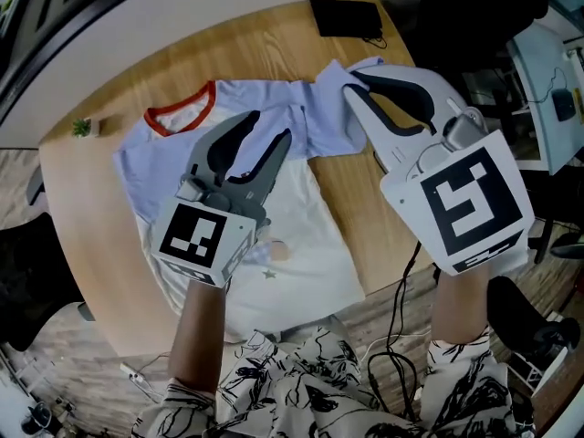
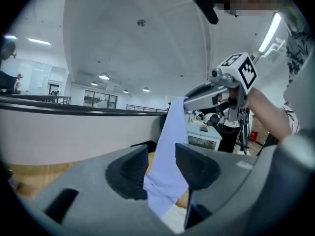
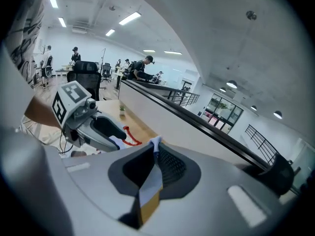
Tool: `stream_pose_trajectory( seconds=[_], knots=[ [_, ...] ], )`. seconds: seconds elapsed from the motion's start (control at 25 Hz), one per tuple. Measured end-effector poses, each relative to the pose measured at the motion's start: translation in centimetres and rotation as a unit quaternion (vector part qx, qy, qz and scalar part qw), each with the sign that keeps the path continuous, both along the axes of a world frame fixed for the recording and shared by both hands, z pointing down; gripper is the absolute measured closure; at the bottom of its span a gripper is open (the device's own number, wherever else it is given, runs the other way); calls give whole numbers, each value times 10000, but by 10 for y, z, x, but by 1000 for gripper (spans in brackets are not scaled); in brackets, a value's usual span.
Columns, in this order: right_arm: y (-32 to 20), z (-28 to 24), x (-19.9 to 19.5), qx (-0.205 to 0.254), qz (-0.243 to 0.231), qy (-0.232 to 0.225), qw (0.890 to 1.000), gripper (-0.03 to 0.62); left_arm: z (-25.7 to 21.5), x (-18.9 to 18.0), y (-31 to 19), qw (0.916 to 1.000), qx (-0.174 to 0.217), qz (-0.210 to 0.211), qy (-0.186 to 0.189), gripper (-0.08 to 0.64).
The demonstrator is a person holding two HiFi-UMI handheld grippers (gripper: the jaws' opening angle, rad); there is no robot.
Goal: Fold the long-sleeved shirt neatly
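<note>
Item: long-sleeved shirt (image 1: 274,235), pale blue across the shoulders, white in the body, red collar (image 1: 182,112), lying flat and face up on the round wooden desk (image 1: 137,71) with the collar on the far side from me. Sleeve (image 1: 319,108): lifted off the desk at the shirt's right side and drawn into a taut blue band between my two tools. Right gripper (image 1: 349,82): jaws clenched on the end of the sleeve, a thin fold of cloth pinched flat between them, held up above the desk's right edge. Left gripper (image 1: 273,124): over the chest of the shirt, jaws closed on a thicker bunch of the same sleeve nearer the shoulder; its own view shows the cloth filling the gap from pad to pad and running on up to the other tool. Other stock on the desk: a small potted plant (image 1: 82,128) near the left edge and a flat black thing (image 1: 345,16) at the far edge, both well apart from the shirt. Step in hand, as I judge it: the right sleeve is raised and stretched, ready to be carried inward across the body. Next move calls for: keeping the band taut and both grips firm, bringing the two tools over the chest together, laying the sleeve down straight along the body without dragging the shoulder or rucking the white cloth beneath, then releasing.
</note>
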State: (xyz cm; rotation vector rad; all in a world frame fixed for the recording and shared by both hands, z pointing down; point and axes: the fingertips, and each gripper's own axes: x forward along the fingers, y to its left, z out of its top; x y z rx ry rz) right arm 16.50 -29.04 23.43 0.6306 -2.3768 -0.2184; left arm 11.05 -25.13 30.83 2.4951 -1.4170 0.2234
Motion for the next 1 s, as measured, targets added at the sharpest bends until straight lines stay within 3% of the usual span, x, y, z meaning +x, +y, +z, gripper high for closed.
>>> stream_pose_trajectory(
  seconds=[0.2, 0.4, 0.48, 0.56, 0.8, 1.0],
  knots=[
    [34, -24, -71, -78, -152, -331, 9993, 563, 8, -31, 35, 10000, -25, -44, -22, 385],
    [64, -38, -128, -119, -363, -456, 9982, 563, 15, -36, 50, 9998, -95, -76, 129, 387],
    [73, -38, -146, -115, -429, -411, 9982, 563, 18, -46, 52, 9992, -146, -353, 104, 409],
    [81, -38, -160, -100, -510, -378, 9979, 563, 22, -63, 57, 9971, -210, -722, 100, 546],
    [98, -39, -196, -160, -793, -395, 9959, 563, 24, -109, 80, 9929, -243, -1089, 415, 548],
    [111, -16, -233, -112, -1138, -145, 9933, 563, 51, -152, 102, 9842, -659, -1515, 628, 546]
  ],
)
